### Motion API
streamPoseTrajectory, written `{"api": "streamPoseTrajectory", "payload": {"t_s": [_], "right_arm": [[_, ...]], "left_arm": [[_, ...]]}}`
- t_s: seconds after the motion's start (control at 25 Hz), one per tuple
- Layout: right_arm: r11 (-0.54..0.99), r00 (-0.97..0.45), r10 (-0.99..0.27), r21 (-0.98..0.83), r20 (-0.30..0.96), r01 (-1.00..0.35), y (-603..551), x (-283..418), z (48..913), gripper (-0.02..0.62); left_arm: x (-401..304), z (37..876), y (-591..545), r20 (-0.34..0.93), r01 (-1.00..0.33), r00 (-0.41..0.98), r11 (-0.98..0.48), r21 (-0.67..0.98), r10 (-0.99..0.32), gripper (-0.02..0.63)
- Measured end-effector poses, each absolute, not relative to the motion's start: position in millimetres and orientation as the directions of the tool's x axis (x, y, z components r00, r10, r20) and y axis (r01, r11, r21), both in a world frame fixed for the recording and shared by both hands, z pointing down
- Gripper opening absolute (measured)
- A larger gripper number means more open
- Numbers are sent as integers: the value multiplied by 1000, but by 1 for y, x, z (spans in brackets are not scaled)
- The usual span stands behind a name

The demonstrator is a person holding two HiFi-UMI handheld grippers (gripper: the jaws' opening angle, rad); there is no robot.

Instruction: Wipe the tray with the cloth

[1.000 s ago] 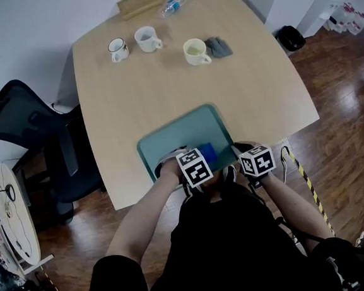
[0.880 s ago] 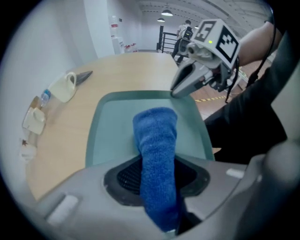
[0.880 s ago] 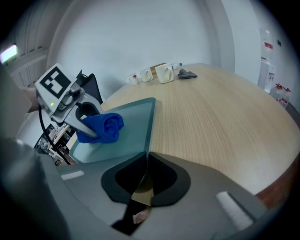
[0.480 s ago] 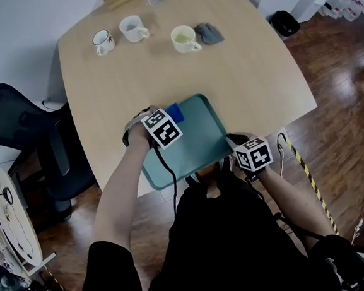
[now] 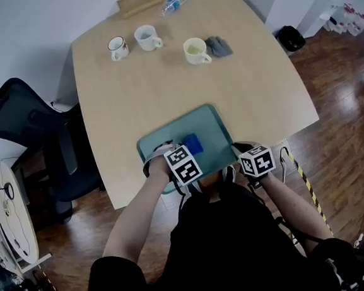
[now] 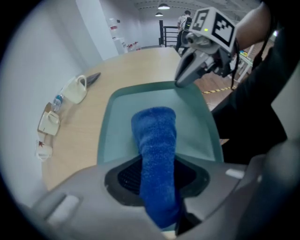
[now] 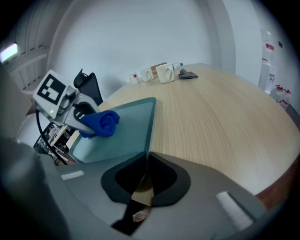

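Note:
A teal tray (image 5: 210,125) lies at the near edge of the wooden table (image 5: 163,80). A rolled blue cloth (image 5: 192,144) rests on the tray's middle. My left gripper (image 5: 184,154) grips it, and the roll (image 6: 154,136) sticks out forward between its jaws, which are closing. The cloth's end touches the tray floor (image 6: 197,126). My right gripper (image 5: 238,149) is shut on the tray's near right rim. In the right gripper view, this gripper (image 7: 147,157) pinches the rim where tray (image 7: 131,126) and table meet. The left gripper (image 7: 86,123) and cloth (image 7: 104,123) appear over the tray.
At the table's far side stand three cups (image 5: 118,48), (image 5: 147,38), (image 5: 196,51), a grey rag (image 5: 218,46), a water bottle (image 5: 174,3) and a wooden board (image 5: 139,1). A black office chair (image 5: 35,135) is at the left. The floor is dark wood.
The left gripper carried the cloth from the tray's near part out to its far left, then back toward me to the middle. The right gripper stayed on the rim.

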State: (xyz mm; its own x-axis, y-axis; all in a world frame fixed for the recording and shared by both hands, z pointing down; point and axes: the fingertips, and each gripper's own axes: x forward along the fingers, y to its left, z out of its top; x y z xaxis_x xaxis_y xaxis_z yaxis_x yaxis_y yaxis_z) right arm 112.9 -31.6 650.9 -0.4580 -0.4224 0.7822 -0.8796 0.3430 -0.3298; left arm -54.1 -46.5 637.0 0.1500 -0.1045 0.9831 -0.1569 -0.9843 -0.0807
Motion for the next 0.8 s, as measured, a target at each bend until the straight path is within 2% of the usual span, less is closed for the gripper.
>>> {"api": "streamPoseTrajectory", "payload": {"t_s": [0.2, 0.4, 0.6, 0.8], "right_arm": [[343, -452, -422, -323, 786, -882, -32, 116, 652, 25], [343, -449, -415, -321, 791, -883, -33, 114, 649, 25], [339, -449, -423, -322, 787, -884, -34, 112, 649, 25], [337, -456, -426, -331, 781, -881, -35, 111, 646, 25]], "left_arm": [[-42, 639, 23, 984, -89, 174, -996, -22, -37, 144], [-41, 636, 49, 978, -102, 208, -994, 34, 12, 144], [-53, 640, 24, 981, -88, 191, -995, 35, 18, 146], [-83, 640, -46, 986, -193, 167, -981, 14, -18, 150]]}}
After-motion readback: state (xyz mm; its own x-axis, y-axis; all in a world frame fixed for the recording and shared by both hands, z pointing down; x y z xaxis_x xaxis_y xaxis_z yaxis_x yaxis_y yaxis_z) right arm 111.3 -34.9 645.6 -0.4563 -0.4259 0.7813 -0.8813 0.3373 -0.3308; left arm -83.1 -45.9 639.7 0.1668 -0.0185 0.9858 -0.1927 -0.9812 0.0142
